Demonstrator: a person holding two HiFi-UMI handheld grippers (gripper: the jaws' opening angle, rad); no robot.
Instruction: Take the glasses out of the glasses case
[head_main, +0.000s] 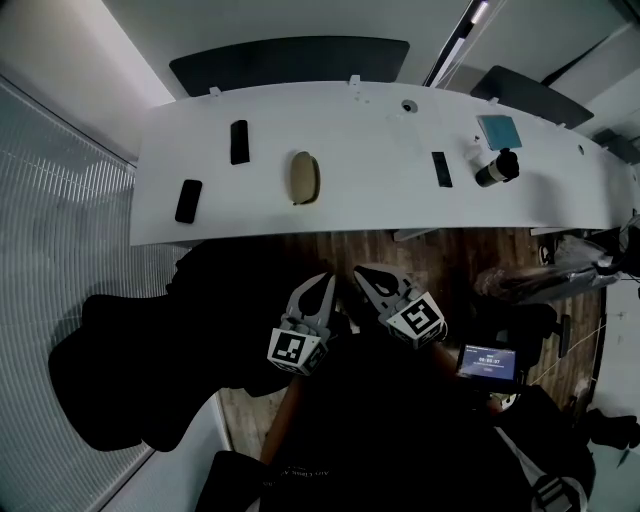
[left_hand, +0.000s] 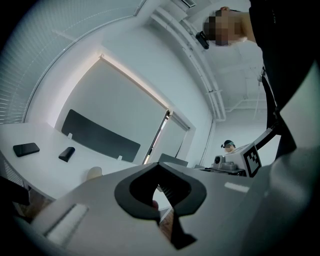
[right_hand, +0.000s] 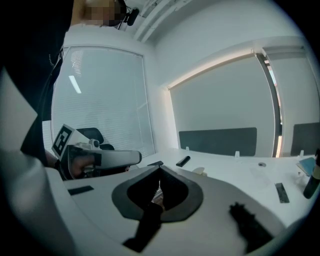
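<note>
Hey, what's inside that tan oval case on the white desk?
Nothing inside it shows. The tan case lies on the white desk and looks closed, so only its outer shell is visible. Whatever it holds is covered by that shell.

No legible text — screen (head_main: 487, 362) digits (blurred) unreadable.
</note>
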